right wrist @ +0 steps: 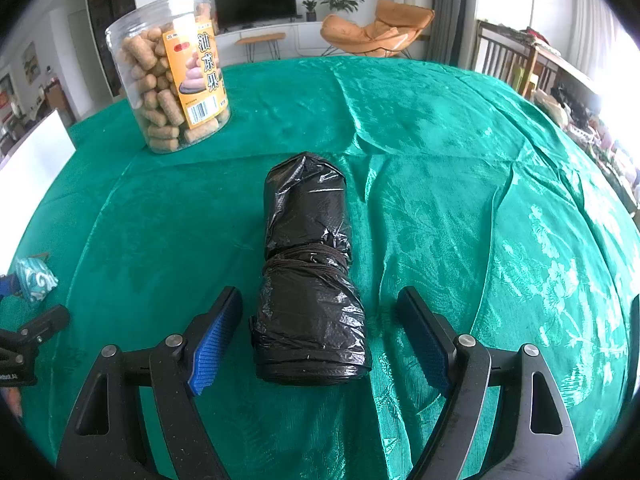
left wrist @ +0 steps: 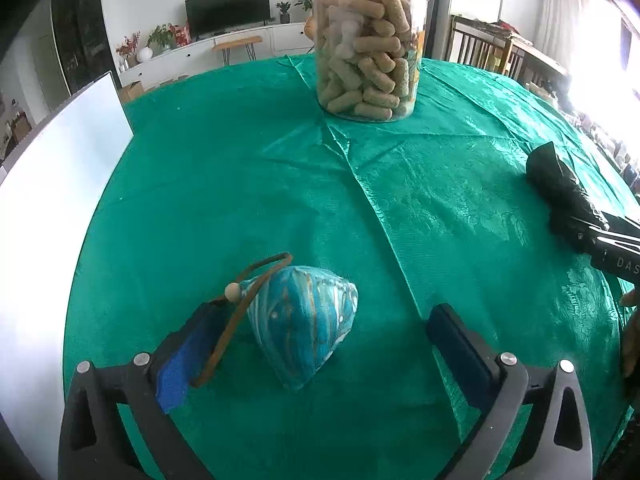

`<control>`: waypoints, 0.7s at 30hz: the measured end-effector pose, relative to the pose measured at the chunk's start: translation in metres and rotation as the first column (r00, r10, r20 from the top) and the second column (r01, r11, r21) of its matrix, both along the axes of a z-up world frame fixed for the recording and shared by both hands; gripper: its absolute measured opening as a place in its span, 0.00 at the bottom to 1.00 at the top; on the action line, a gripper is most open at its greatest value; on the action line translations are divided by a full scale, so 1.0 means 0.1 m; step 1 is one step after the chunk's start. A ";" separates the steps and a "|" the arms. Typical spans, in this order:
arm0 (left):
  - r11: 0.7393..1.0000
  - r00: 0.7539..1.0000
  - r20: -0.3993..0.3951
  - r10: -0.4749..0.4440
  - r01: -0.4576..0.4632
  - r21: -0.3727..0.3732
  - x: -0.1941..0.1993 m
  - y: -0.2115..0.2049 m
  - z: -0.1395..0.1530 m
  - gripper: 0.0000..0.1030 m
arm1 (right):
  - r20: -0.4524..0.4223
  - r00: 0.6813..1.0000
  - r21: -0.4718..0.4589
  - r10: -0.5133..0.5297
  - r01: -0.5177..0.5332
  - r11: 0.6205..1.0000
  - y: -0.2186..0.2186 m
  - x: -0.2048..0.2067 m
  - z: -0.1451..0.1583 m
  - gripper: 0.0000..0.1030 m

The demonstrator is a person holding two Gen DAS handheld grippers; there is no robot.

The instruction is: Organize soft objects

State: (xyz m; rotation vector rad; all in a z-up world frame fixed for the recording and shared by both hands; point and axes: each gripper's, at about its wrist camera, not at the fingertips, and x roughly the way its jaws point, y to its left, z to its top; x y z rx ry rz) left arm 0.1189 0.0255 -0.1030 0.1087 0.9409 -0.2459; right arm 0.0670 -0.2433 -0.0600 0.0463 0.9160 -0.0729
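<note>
A blue patterned soft pouch (left wrist: 302,322) with a brown cord and a wooden bead lies on the green tablecloth (left wrist: 280,184). My left gripper (left wrist: 322,320) is open around it; the cord drapes over the left finger. A black plastic bag roll (right wrist: 308,272), tied with dark string, lies between the open fingers of my right gripper (right wrist: 320,320). The roll also shows in the left wrist view (left wrist: 560,192) at the right, and the pouch in the right wrist view (right wrist: 34,278) at the far left.
A clear jar of tan snack sticks (left wrist: 368,40) stands at the far side of the table; it also shows in the right wrist view (right wrist: 172,72). A white board (left wrist: 52,184) lies along the left edge. Chairs and furniture stand beyond the table.
</note>
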 end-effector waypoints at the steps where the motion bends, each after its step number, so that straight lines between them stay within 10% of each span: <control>1: 1.000 1.000 0.000 0.000 0.000 -0.001 0.00 0.00 0.00 1.00 | 0.000 1.000 0.000 0.000 0.000 1.000 0.01 0.00 0.00 0.80; 21: 1.000 1.000 -0.001 0.000 0.000 0.000 0.00 0.01 0.00 1.00 | 0.002 1.000 0.004 -0.001 0.001 1.000 0.01 0.02 -0.01 0.80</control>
